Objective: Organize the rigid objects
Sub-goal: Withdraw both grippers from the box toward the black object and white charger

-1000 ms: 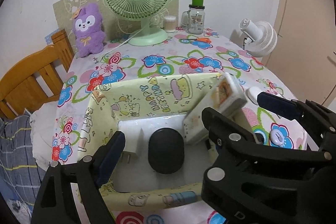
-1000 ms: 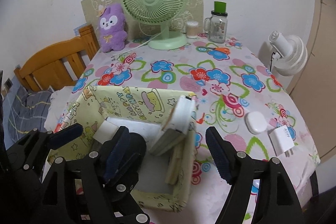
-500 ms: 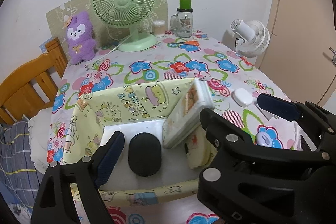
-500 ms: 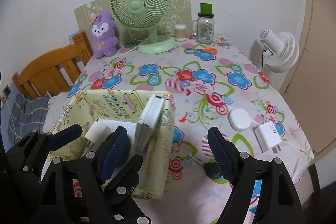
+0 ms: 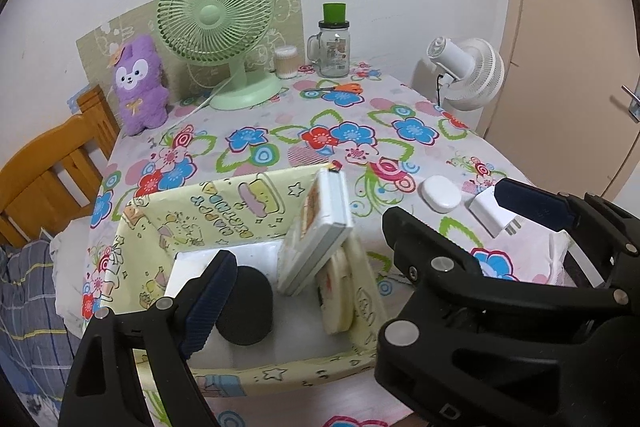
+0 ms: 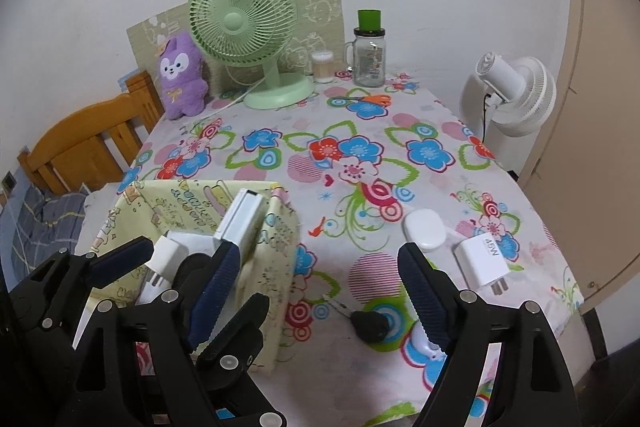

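Pulling back, right tool has cleared the storage box.

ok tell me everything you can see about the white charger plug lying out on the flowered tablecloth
The white charger plug is a small, glossy, boxy block that looks like plastic, with "45W" printed in grey on its top face and metal prongs at its near end. It lies flat on the flowered tablecloth near the table's right front edge, just right of the white oval case and seemingly not touching it. It is outside the yellow cartoon-print fabric bin, and neither gripper holds it.
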`<action>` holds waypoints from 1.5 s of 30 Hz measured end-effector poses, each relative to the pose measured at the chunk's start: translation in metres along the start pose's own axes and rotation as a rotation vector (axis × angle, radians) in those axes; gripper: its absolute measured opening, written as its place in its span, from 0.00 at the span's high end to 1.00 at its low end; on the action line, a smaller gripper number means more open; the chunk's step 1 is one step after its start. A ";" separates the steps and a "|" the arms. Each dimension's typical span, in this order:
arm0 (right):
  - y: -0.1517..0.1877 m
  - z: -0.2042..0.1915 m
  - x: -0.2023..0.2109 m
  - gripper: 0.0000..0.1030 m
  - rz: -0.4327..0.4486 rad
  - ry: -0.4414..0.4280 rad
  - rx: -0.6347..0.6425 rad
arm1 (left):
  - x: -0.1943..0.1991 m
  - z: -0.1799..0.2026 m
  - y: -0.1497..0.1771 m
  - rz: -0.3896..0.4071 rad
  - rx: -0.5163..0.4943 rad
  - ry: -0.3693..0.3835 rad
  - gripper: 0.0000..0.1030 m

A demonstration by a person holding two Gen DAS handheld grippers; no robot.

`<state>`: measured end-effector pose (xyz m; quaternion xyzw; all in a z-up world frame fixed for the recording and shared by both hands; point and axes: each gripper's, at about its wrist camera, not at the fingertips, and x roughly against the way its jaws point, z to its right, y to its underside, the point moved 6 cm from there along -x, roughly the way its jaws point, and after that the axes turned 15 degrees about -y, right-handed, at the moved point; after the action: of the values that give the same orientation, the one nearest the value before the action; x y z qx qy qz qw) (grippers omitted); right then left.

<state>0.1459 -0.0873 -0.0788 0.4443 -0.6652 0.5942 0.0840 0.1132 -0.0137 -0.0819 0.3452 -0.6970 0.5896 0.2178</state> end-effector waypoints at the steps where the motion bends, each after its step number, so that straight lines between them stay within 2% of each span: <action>1: 0.000 0.002 0.001 0.18 0.001 0.002 -0.001 | 0.000 0.002 -0.001 0.001 -0.001 0.001 0.12; 13: 0.001 0.029 0.015 0.15 0.016 0.021 -0.026 | 0.005 0.032 -0.007 0.008 -0.022 0.011 0.12; 19: 0.001 0.044 0.024 0.11 0.022 0.054 -0.026 | 0.008 0.046 -0.008 0.011 -0.024 0.028 0.12; 45: 0.020 0.102 0.039 0.09 0.004 0.080 -0.007 | 0.004 0.106 0.003 -0.003 -0.001 0.084 0.07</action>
<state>0.1518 -0.1964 -0.0969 0.4186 -0.6641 0.6094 0.1111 0.1188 -0.1176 -0.1033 0.3208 -0.6870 0.6030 0.2479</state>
